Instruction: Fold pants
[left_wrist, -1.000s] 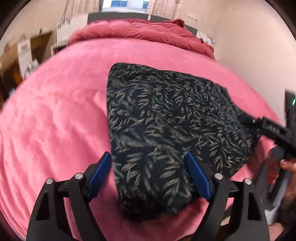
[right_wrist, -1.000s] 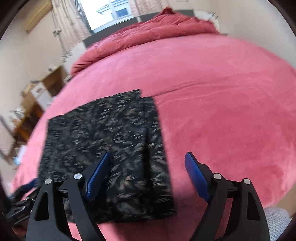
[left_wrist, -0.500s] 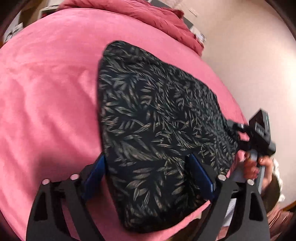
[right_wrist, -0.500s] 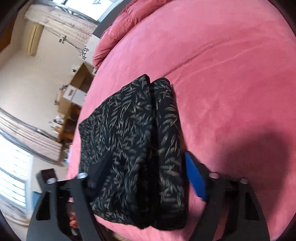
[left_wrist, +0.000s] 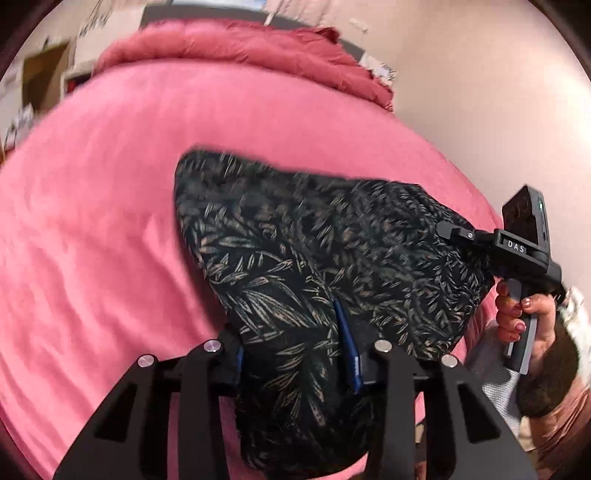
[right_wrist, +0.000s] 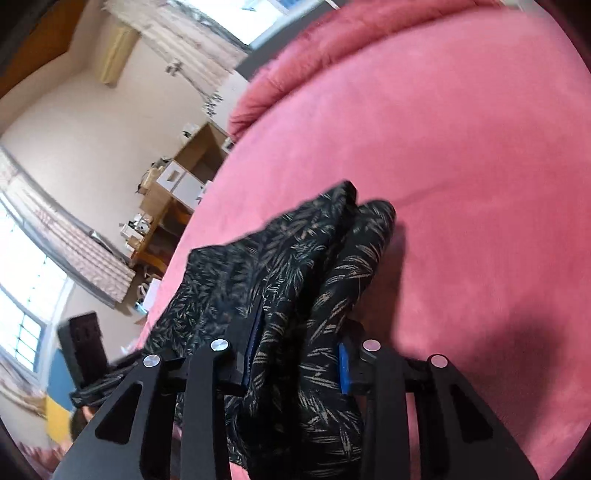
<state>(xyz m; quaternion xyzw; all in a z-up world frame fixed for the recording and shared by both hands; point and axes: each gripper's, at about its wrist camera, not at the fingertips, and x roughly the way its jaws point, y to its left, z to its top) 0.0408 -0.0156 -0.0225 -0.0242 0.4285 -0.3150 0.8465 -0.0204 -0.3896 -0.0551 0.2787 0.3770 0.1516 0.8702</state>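
The left black two-finger tool (left_wrist: 295, 350) is clamping its blue pads on the near edge of the folded black leaf-print fabric pants (left_wrist: 314, 258), bunching the cloth. The right black tool (right_wrist: 299, 354) is gripping the other near corner likewise — its handle is being held upright in the person's right hand (left_wrist: 532, 317). Beyond, the pants are lying on the pink plush bed (left_wrist: 110, 221).

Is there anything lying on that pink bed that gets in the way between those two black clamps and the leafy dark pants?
Nothing visible. The left gripper and right gripper are each shut on the near edge of the black leaf-print pants, fabric bunched between their blue pads. Around the pants only the pink blanket shows.
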